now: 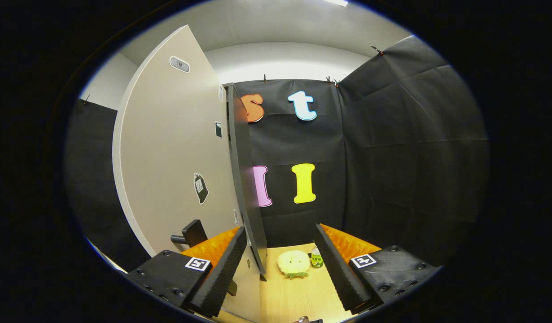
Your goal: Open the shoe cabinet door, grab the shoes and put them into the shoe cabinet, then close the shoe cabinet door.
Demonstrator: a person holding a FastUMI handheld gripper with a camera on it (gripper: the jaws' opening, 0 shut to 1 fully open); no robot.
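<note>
The beige shoe cabinet door [168,170] stands swung out, its dark edge [247,188] running down just ahead of my left finger [220,273]. A black handle [190,234] juts from the door's face near that finger. My gripper [280,273] is open, the door's edge standing inside the gap close to the left finger, neither pad pressing on it. A yellow slipper-like shoe [294,263] lies on the wooden floor [298,296] beyond the fingers, between them.
A small green bottle [317,258] stands beside the yellow shoe, near the right finger [341,273]. Black cloth walls close the booth behind and to the right. A small dark object [305,320] shows at the floor's near edge.
</note>
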